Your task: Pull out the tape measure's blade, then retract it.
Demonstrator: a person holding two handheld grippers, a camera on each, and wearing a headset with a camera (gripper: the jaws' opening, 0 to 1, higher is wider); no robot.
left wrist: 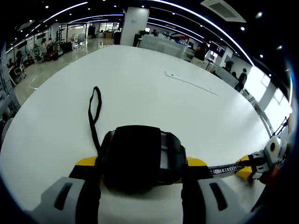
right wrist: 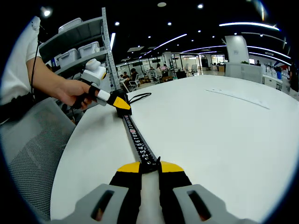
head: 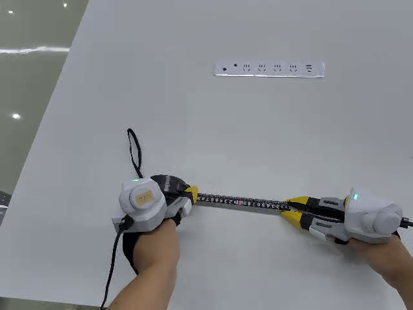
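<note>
In the head view, your left claw (head: 186, 197) clamps the black round tape measure case (head: 169, 185) on the white bench (head: 258, 129), its dark numbered blade (head: 242, 202) drawn out to your right claw (head: 292, 210). In the left gripper view the case sits between the jaws. In the right gripper view the jaws are pinched on the blade's tip.
</note>
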